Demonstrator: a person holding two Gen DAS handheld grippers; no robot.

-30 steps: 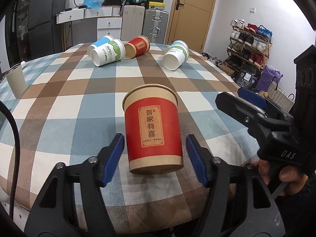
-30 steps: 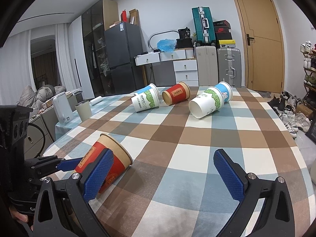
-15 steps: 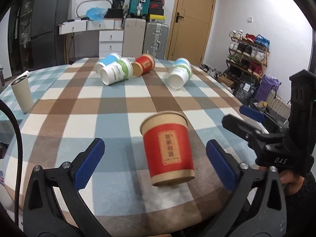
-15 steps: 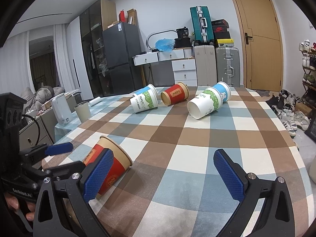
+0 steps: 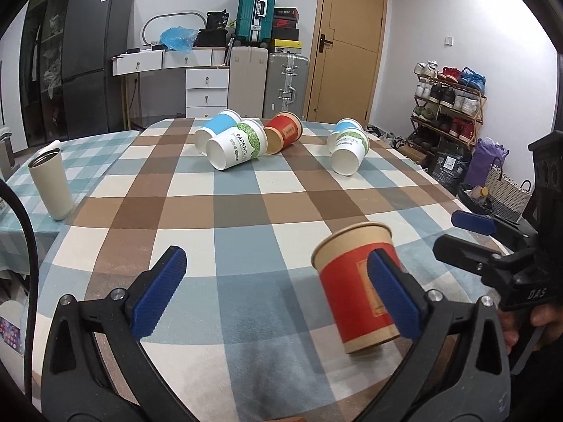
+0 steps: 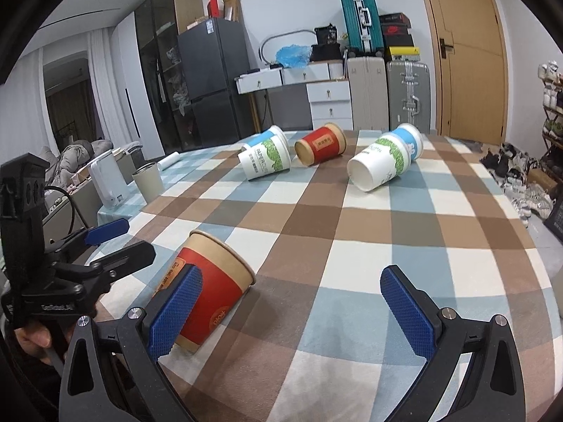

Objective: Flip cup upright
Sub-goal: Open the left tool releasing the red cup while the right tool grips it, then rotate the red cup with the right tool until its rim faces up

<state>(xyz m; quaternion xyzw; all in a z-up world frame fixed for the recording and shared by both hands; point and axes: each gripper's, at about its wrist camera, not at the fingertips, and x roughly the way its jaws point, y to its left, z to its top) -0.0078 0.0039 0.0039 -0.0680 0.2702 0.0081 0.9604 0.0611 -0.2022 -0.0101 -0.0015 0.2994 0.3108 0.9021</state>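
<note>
The red paper cup (image 5: 355, 288) is seen standing upright, mouth up, near the front edge of the checked bench (image 5: 246, 207). It is partly hidden behind the right pad of the left gripper (image 5: 278, 292), whose jaws are spread wide and hold nothing. The right gripper (image 6: 292, 309) is held beside the cup, its jaws likewise wide apart and empty. Farther back, four more cups (image 5: 235, 146) are left lying on their sides. A beige tumbler (image 5: 51, 184) is stood at the left.
</note>
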